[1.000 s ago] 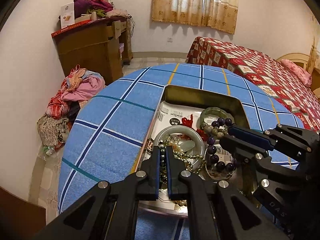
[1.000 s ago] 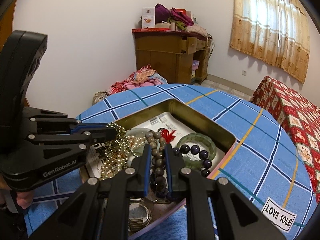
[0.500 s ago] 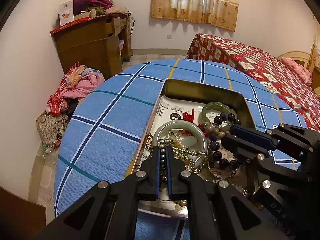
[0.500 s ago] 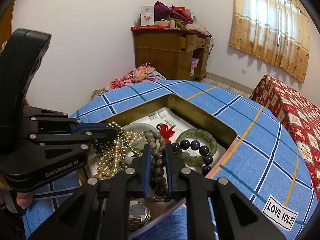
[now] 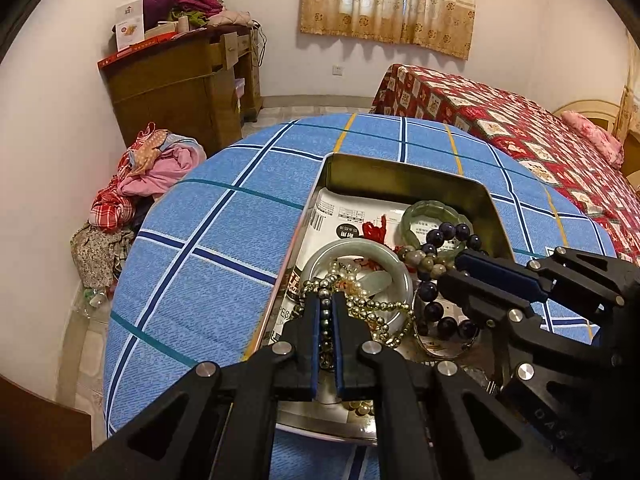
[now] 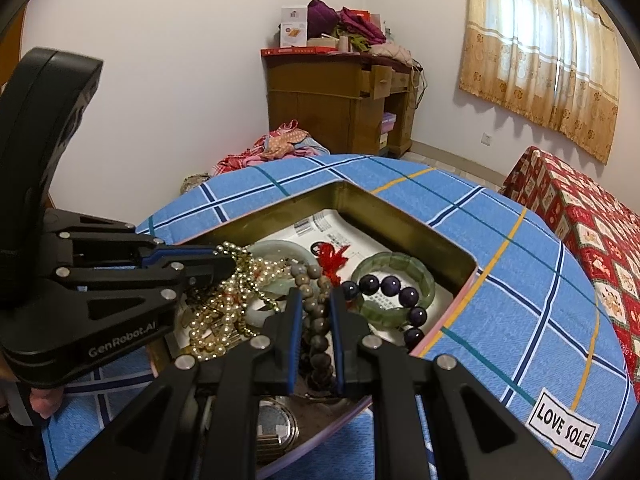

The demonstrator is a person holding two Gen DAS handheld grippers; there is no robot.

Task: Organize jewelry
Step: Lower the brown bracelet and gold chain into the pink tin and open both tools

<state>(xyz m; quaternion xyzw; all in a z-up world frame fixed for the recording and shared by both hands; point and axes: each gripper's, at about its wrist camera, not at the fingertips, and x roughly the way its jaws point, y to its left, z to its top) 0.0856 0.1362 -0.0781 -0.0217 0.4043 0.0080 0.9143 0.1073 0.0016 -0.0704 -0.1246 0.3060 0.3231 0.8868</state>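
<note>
An open gold tin (image 5: pixel 400 166) (image 6: pixel 404 218) on the blue checked table holds tangled jewelry. My left gripper (image 5: pixel 327 301) (image 6: pixel 226 262) is shut on a gold-and-pearl bead necklace (image 5: pixel 362 302) (image 6: pixel 222 314), whose strands hang down into the tin. My right gripper (image 6: pixel 316 296) (image 5: pixel 452 270) is shut on a grey-brown bead bracelet (image 6: pixel 306 280) (image 5: pixel 424 258). Also in the tin are a purple bead bracelet (image 6: pixel 390 285) (image 5: pixel 452 233), a green segmented bracelet (image 6: pixel 424 280) (image 5: pixel 430 209), a pale jade bangle (image 5: pixel 360 246) (image 6: pixel 276 246) and a red ornament (image 6: pixel 334 257).
A watch (image 6: pixel 276 428) lies at the tin's near end. The blue tablecloth (image 5: pixel 200 260) carries a "LOVE SOLE" label (image 6: pixel 562 428). A red-covered bed (image 5: pixel 520 120), a wooden cabinet (image 5: pixel 180 92) and a clothes pile (image 5: pixel 152 168) stand beyond. A person's hand (image 6: pixel 40 402) holds the left gripper.
</note>
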